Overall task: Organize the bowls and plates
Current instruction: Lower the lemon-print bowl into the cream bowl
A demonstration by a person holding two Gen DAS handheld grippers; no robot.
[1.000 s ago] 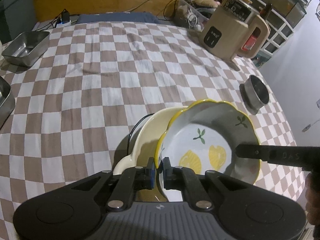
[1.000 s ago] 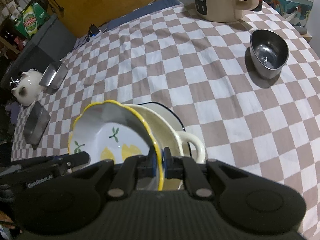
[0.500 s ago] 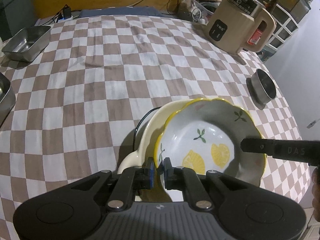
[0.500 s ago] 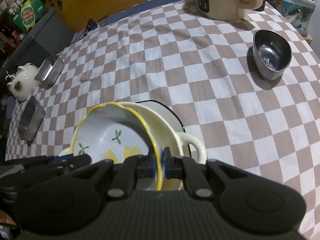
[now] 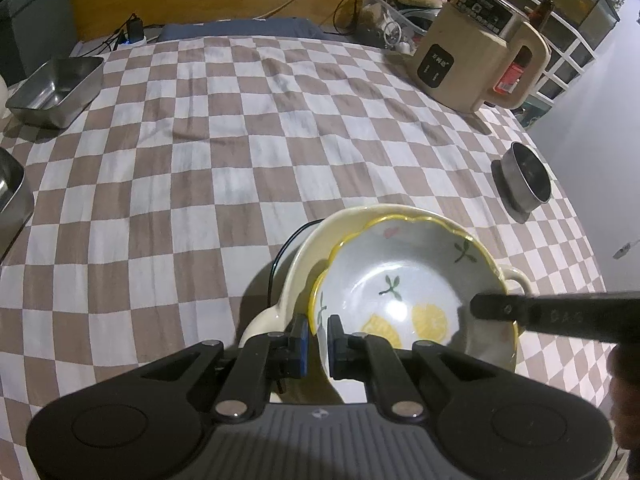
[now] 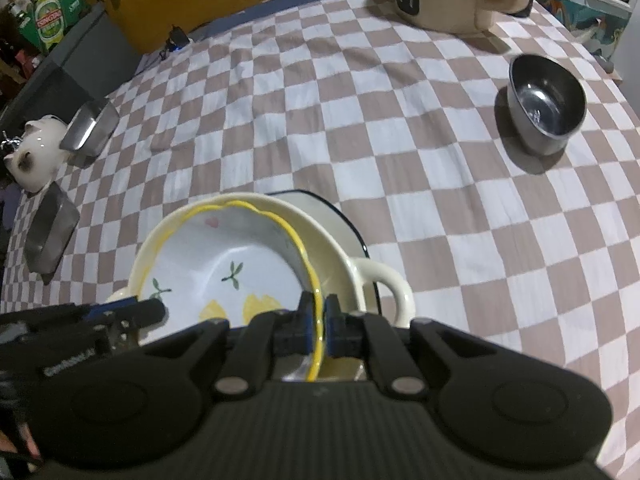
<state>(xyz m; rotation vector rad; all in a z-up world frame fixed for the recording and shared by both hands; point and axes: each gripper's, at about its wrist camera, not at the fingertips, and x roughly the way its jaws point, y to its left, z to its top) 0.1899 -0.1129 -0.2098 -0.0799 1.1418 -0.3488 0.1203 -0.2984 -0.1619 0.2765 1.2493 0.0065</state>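
Observation:
A white lemon bowl (image 5: 400, 280) with a scalloped yellow rim rests nested in a cream two-handled dish (image 5: 304, 256). My left gripper (image 5: 317, 326) is shut on the bowl's near-left rim. My right gripper (image 6: 318, 312) is shut on the opposite rim of the lemon bowl (image 6: 240, 256). Under the cream dish (image 6: 340, 264) lies a white plate with a dark rim (image 6: 320, 204), mostly hidden. One black finger (image 5: 492, 307) of the right gripper shows in the left wrist view.
A steel bowl (image 6: 546, 96) stands apart on the checked cloth to the right. A beige kettle (image 5: 472, 60) sits at the far right. Steel trays (image 5: 56, 92) lie along the left edge, with a white ceramic figure (image 6: 36, 156) beside them.
The lemon bowl has sunk from a tilted pose to lie lower and more level inside the cream dish. Both grippers have kept hold of its rim.

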